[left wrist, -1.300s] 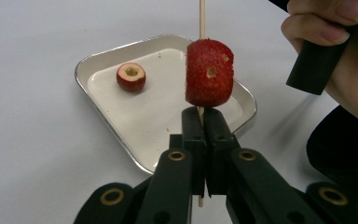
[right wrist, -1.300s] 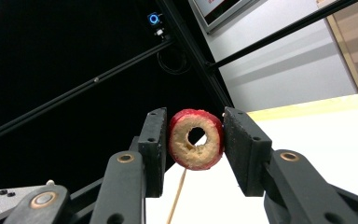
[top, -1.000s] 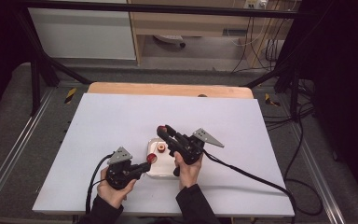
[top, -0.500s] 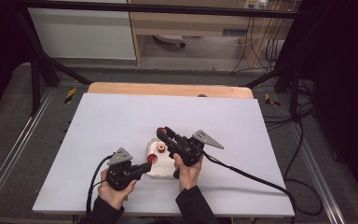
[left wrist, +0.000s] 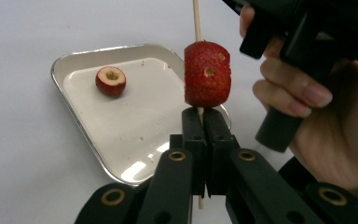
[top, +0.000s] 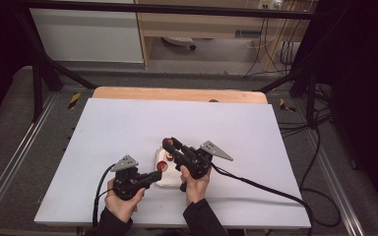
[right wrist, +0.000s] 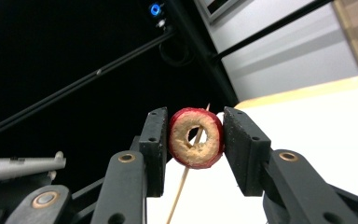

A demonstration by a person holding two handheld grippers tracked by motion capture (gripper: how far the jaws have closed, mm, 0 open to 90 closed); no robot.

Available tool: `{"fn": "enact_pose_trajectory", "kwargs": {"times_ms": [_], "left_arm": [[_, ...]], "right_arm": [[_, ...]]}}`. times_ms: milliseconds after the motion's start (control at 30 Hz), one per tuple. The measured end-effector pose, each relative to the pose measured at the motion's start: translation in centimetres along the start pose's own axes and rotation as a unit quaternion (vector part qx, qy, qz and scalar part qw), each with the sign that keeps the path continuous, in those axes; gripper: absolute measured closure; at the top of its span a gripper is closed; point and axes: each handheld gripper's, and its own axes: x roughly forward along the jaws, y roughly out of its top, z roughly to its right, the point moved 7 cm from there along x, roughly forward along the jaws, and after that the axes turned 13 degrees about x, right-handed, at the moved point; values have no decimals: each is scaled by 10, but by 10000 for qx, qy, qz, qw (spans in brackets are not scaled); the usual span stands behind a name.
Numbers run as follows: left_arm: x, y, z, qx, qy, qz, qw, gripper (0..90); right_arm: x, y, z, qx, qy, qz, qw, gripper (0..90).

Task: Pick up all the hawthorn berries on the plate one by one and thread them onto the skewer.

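In the left gripper view my left gripper (left wrist: 204, 122) is shut on a thin wooden skewer (left wrist: 196, 18) that stands upright. A red cored fruit (left wrist: 206, 74) is threaded on it just above the jaws. My right gripper (right wrist: 196, 140) is shut on a second cored red fruit (right wrist: 196, 137), a pad on each side. The skewer (right wrist: 182, 183) shows behind that fruit and through its hole. A third fruit (left wrist: 110, 80) lies in the small metal tray (left wrist: 74, 60). In the high view both grippers, left (top: 156, 173) and right (top: 168, 144), meet over the tray (top: 166, 183) near the table's front.
The tray sits on a white board (top: 128, 128) that covers a wooden table (top: 177, 93). Cables trail from both grippers, the right one across the board to its right edge (top: 256, 184). A black frame surrounds the table.
My right gripper has edged slightly left and nearer with its fruit. The left gripper and the skewer have stayed put.
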Motion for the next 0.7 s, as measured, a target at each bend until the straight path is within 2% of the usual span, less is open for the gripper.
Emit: {"fn": "enact_pose_trajectory", "kwargs": {"times_ms": [67, 233, 300, 333, 367, 433, 500, 533, 633, 700], "left_arm": [[1, 0, -1, -23, -35, -77, 10000, 888], [2, 3, -4, 44, 26, -42, 10000, 889], [2, 8, -6, 60, 118, 43, 9999, 889], [3, 10, -8, 92, 193, 11, 9998, 888], [4, 10, -10, 154, 219, -23, 9996, 889], [4, 8, -11, 225, 236, -34, 9995, 889], [3, 7, -13, 367, 315, -54, 9988, 888], [3, 7, -13, 367, 315, -54, 9988, 888], [2, 4, -16, 522, 367, -149, 9979, 888], [2, 2, -18, 588, 410, -200, 9972, 888]], "right_arm": [[0, -1, 0, -13, -8, 13, 10000, 621], [-1, -2, -1, -15, -47, -97, 9999, 623], [-1, -6, -1, 55, -23, -235, 9997, 623], [0, -11, -2, 97, -2, -354, 9993, 623], [0, -18, -2, 1, -49, -367, 9993, 623], [0, -18, -2, -64, -79, -408, 9991, 621], [1, -18, -2, -13, -89, -474, 9988, 617], [1, -18, -2, -13, -89, -474, 9988, 617], [-1, -11, -2, -194, -235, -553, 9980, 486], [-2, -8, -2, -268, -315, -613, 9973, 456]]}}
